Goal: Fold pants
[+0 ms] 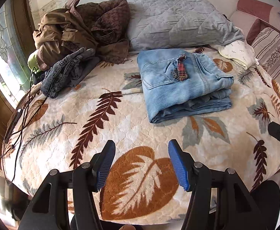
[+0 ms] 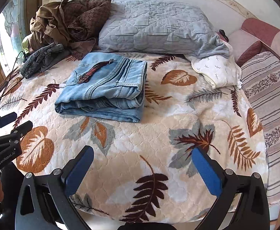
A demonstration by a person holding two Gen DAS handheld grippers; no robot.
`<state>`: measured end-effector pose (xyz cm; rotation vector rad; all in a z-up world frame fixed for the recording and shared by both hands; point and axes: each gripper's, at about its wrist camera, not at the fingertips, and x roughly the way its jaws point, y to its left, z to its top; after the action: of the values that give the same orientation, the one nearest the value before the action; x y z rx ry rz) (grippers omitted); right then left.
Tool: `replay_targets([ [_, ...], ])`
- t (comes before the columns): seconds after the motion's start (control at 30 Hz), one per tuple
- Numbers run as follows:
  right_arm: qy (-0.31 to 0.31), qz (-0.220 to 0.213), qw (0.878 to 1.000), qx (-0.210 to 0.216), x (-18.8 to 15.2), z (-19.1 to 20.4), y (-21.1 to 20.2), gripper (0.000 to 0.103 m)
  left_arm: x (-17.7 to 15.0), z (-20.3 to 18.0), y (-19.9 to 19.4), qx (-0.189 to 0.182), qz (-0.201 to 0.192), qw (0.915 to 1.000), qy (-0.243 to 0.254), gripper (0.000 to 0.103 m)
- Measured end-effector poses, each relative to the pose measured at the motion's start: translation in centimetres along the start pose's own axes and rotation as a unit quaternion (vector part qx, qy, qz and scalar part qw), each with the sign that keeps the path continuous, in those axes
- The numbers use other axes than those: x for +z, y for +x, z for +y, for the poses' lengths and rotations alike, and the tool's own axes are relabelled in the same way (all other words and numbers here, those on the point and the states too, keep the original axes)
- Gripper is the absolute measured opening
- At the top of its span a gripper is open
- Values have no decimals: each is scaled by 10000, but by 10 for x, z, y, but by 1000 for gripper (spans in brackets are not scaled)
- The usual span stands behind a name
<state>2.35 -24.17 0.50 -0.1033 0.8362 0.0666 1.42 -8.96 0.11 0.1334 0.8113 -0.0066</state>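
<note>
Light blue jeans (image 1: pixel 184 82) lie folded into a compact stack on the leaf-patterned bed cover, with a red plaid patch on top. They also show in the right wrist view (image 2: pixel 105 88). My left gripper (image 1: pixel 141 145) is open and empty, held over the cover well in front of the jeans. My right gripper (image 2: pixel 142 152) is open wide and empty, in front of and to the right of the jeans. The left gripper also shows at the left edge of the right wrist view (image 2: pixel 15 122).
A grey quilted pillow (image 2: pixel 159 26) lies behind the jeans. A heap of brown clothes (image 1: pixel 82 26) and dark grey jeans (image 1: pixel 69 72) sit at the back left. A white folded cloth (image 2: pixel 216 71) lies right. Black cables (image 1: pixel 21 118) trail along the left edge. A striped sofa (image 2: pixel 270 103) stands right.
</note>
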Motion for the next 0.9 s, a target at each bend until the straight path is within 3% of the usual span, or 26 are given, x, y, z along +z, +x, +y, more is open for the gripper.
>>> replay_targets([
  [0.1, 14, -8, 10000, -49, -3, -2, -1, 103, 1, -1, -5, -89, 12, 10000, -16, 58],
  [0.23, 88, 6, 9999, -59, -4, -7, -1, 103, 4, -6, -9, 87, 108, 9999, 97, 63],
  [0.33, 150, 28, 9999, -47, -6, -10, -1, 103, 8, -6, -9, -67, 138, 9999, 61, 64],
  [0.53, 225, 50, 9997, -46, -8, -13, -2, 103, 5, -9, -21, -66, -152, 9998, 112, 64],
  [0.9, 235, 64, 9997, -98, -9, -12, -2, 103, -1, -15, -27, -231, -193, 9992, 247, 64],
])
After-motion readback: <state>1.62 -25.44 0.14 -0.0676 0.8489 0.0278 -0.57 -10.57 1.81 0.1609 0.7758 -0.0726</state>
